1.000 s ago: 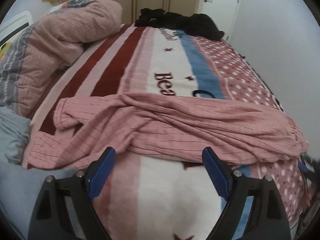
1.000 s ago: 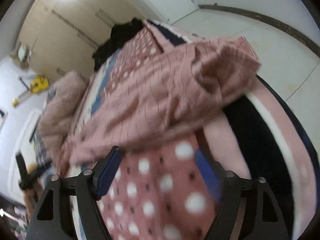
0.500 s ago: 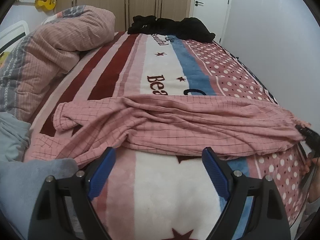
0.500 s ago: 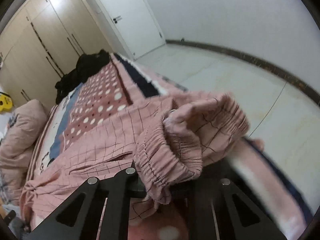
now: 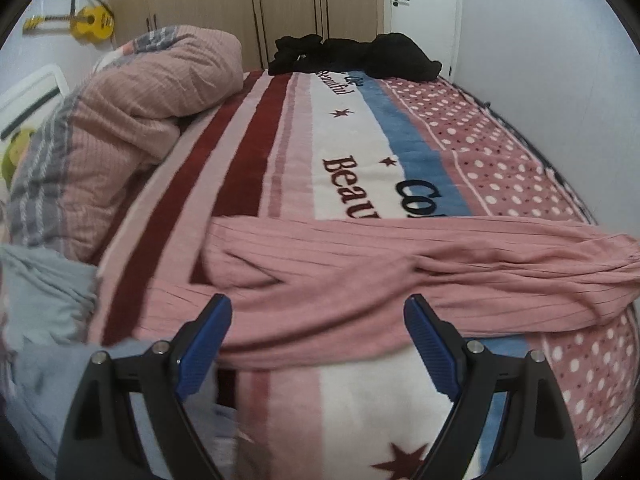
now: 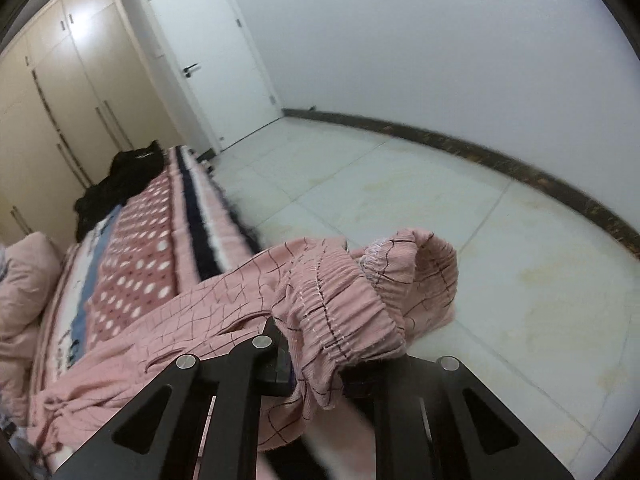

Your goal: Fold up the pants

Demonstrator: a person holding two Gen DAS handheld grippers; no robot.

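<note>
Pink checked pants (image 5: 400, 264) lie stretched across the striped bed blanket (image 5: 344, 152), legs to the left, waist to the right. My left gripper (image 5: 318, 332) is open and empty, its blue pads just over the near edge of the pants. My right gripper (image 6: 316, 364) is shut on the elastic waistband (image 6: 340, 304) and holds it lifted at the bed's right edge, above the floor. The fabric hides the right fingertips.
A pink folded quilt (image 5: 132, 128) and grey cloth (image 5: 44, 292) lie at the left of the bed. Black clothes (image 5: 356, 56) sit at the far end by the wardrobe (image 5: 280, 4). Tiled floor (image 6: 460, 208) and a white door (image 6: 216, 60) lie to the right.
My right gripper closed on the waistband and pulled it up and out to the right, drawing the pants straighter. My left gripper moved forward over the pants' near edge, still open.
</note>
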